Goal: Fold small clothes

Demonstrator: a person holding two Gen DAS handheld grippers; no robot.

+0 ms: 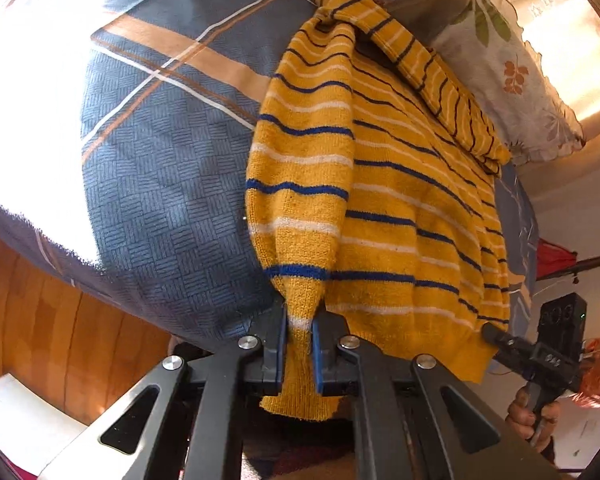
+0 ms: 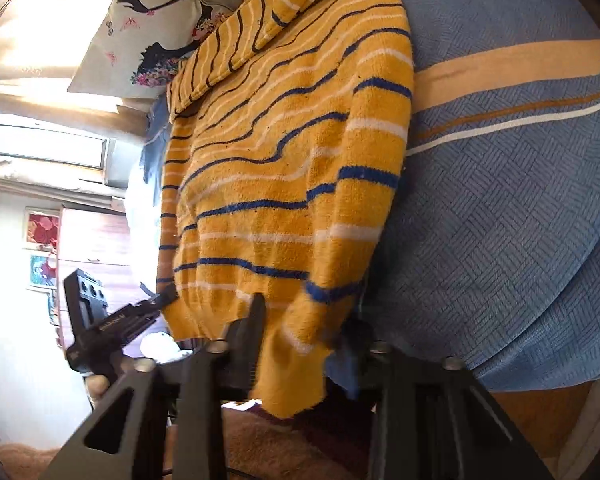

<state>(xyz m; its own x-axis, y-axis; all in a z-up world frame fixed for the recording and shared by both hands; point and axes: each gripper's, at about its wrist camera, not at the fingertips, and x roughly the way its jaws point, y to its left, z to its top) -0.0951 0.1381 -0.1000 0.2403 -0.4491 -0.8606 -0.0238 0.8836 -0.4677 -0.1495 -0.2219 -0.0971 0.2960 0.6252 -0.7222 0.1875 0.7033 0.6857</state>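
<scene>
sweater (image 1: 400, 200) lengthwise, hem toward cameras (on bedspread (image 1: 160, 160)) | left claw (image 1: 300, 344) pinching sleeve cuff | right claw (image 2: 296, 340) pinching cuff

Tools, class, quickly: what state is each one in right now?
Left tool: closed on the yellow striped sweater, at a sleeve cuff.
Right tool: closed on the same sweater, at its lower part.

Yellow blue-and-white-striped sweater (image 1: 404, 208), sleeves folded in, on bed.
</scene>
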